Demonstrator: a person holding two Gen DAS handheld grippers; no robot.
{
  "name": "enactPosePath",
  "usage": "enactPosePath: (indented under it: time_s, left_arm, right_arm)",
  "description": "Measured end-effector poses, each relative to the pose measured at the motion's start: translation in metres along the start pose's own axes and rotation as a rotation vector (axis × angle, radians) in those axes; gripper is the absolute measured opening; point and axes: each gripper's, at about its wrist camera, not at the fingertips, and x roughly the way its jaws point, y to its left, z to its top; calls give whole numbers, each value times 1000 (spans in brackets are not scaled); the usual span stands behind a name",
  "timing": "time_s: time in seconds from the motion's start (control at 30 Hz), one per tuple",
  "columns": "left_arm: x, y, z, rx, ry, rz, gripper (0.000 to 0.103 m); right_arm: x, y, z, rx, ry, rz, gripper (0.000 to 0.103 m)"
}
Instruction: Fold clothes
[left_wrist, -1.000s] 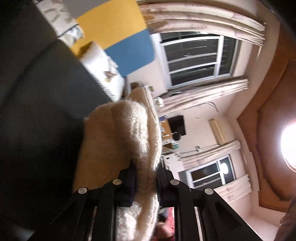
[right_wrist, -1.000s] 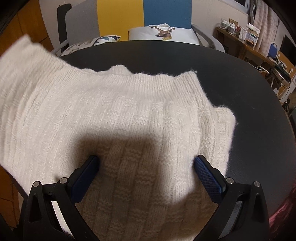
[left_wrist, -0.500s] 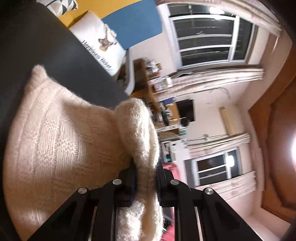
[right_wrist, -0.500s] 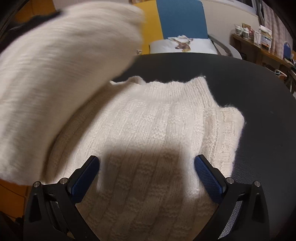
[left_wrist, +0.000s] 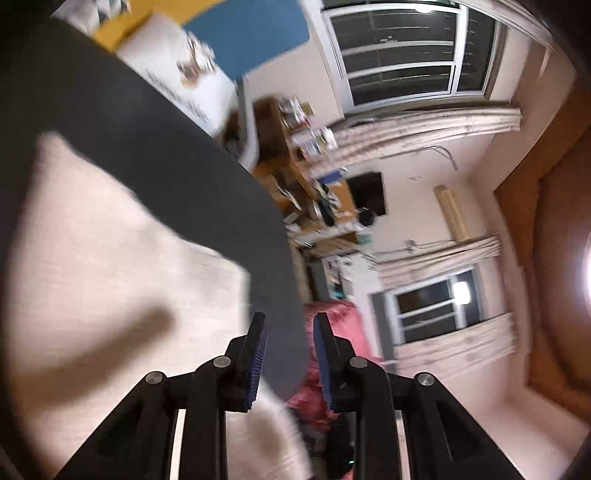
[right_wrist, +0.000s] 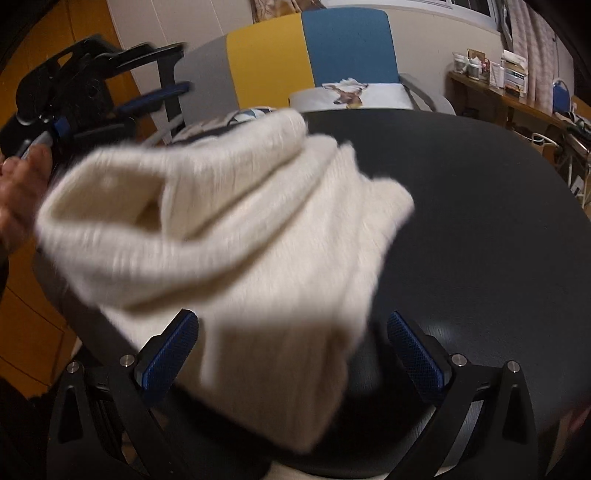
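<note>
Lying loosely doubled on the dark table (right_wrist: 498, 221), the cream sweater (right_wrist: 258, 240) risked unfolding: left gripper (left_wrist: 290, 354) stood slightly parted and empty, right gripper (right_wrist: 291, 354) wide apart, gripping nothing.

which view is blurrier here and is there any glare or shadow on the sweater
Left wrist view: heavy motion blur over the cream sweater, a soft dark shadow on it, and lamp glare at the right edge. Right wrist view: sweater smeared too, but the right gripper stays sharp, with shadow beneath the knit on the black table.
</note>
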Motion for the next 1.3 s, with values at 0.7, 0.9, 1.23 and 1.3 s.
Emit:
enactPosePath:
  time_s: [0.7, 0.9, 1.23, 1.3]
  left_arm:
    - [-35, 46, -66, 317, 29, 439, 24]
    - [-78, 46, -36, 232, -71, 293, 24]
    - [-19, 13, -14, 439, 17, 403, 24]
    - [-2, -5, -21, 551, 44, 444, 24]
  right_arm:
    - [19, 57, -16, -38, 55, 190, 103]
    - [-6, 60, -20, -125, 116, 179, 103]
    - [-72, 64, 36, -221, -15, 483, 103]
    - [-51, 75, 48, -253, 60, 577, 103]
